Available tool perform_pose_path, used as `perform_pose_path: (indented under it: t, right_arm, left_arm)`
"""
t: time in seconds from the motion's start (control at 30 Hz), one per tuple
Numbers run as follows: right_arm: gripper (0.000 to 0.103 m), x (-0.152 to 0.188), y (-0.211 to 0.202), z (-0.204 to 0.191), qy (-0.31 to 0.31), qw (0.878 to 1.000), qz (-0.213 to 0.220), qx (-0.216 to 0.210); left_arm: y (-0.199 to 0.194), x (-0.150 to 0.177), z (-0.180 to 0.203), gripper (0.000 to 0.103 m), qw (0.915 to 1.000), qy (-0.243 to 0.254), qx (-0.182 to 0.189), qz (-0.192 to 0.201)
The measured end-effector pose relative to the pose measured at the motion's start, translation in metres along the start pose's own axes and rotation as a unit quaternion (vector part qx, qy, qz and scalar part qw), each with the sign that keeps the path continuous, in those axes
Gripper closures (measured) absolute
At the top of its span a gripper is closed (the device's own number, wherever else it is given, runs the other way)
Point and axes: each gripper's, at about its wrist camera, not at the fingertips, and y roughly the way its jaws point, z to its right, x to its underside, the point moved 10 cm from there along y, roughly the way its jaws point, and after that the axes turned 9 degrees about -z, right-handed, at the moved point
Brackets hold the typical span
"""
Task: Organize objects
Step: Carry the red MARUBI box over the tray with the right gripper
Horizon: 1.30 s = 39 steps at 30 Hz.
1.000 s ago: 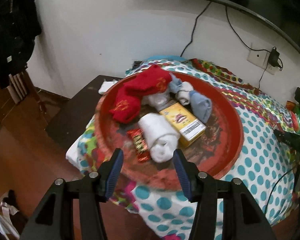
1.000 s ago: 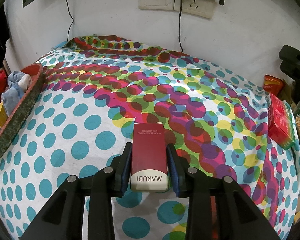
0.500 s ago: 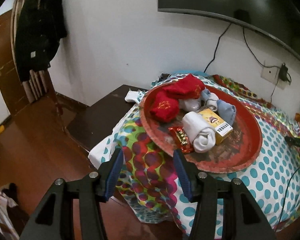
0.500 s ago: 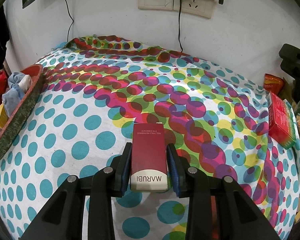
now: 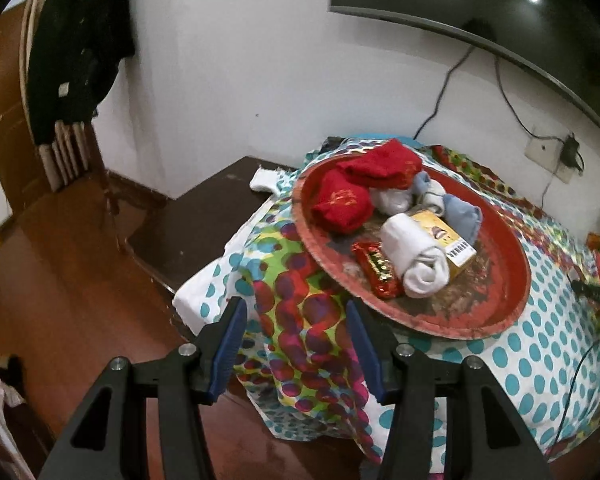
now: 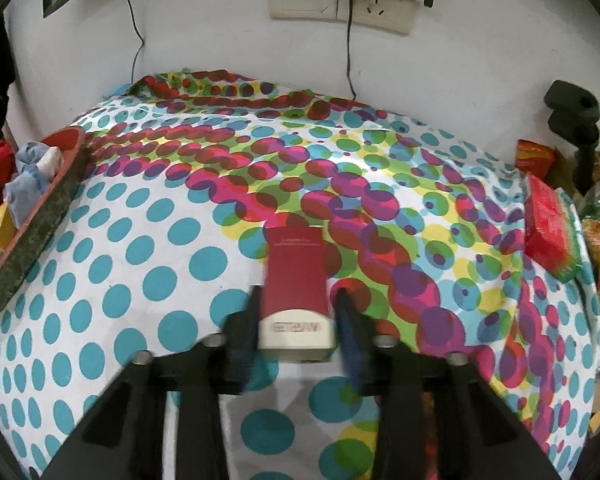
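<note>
Red box [image 6: 295, 280], label blurred, clamped in right tool [image 6: 296, 320].

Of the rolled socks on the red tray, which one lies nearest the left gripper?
The big white rolled sock, lying beside the candy wrapper at the near side of the red tray. The red, grey-blue and smaller white ones sit farther back from the left gripper.

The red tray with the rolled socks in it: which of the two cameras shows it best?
The left wrist view. There the whole round red tray is seen from above, with its rolled socks, yellow box and candy wrapper. The right wrist view catches only a slice of its rim at the left edge, with a few contents peeking over.
</note>
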Motion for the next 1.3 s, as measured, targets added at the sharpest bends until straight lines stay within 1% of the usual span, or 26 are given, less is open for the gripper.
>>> perform_pose_path:
  t: [0.07,0.13,0.43,0.63,0.73,0.8,0.9,1.0,1.1,1.3]
  right_arm:
    - [0.076,0.001,-0.002,-0.001,-0.004,1.0,0.001,0.007]
    - [0.076,0.001,-0.002,-0.004,-0.008,1.0,0.001,0.014]
    - [0.076,-0.001,-0.003,-0.01,-0.029,0.998,0.004,0.05]
    - [0.076,-0.001,-0.003,-0.011,-0.016,0.998,-0.003,0.064]
    - [0.076,0.0,-0.004,-0.016,-0.02,0.998,-0.009,0.066]
    - [0.076,-0.001,-0.008,-0.021,-0.025,0.997,-0.005,0.068]
    - [0.076,-0.002,-0.013,-0.027,-0.025,0.998,-0.001,0.062]
    - [0.076,-0.004,-0.019,-0.034,-0.025,0.998,0.002,0.054]
    - [0.076,-0.004,-0.027,-0.043,-0.021,0.999,0.005,0.037]
    - [0.076,0.001,-0.038,-0.071,-0.024,1.0,0.002,-0.004]
  left_arm:
    - [0.002,0.001,-0.003,0.05,1.0,-0.008,0.004,-0.004]
    - [0.001,0.001,-0.005,0.05,1.0,-0.008,-0.001,-0.002]
    - [0.003,0.004,0.005,0.05,0.9999,0.013,-0.009,-0.004]
    - [0.005,0.006,0.008,0.05,0.9998,0.015,-0.001,-0.011]
    - [0.003,0.006,0.008,0.05,0.9999,0.01,0.004,-0.009]
    - [0.004,0.007,0.007,0.05,0.9999,0.006,0.008,-0.012]
    - [0.006,0.007,0.008,0.05,0.9998,0.006,0.01,-0.016]
    - [0.006,0.007,0.008,0.05,0.9998,0.012,0.003,-0.015]
    - [0.006,0.008,0.009,0.05,0.9998,0.01,0.008,-0.016]
    - [0.006,0.008,0.008,0.05,0.9998,0.009,0.007,-0.018]
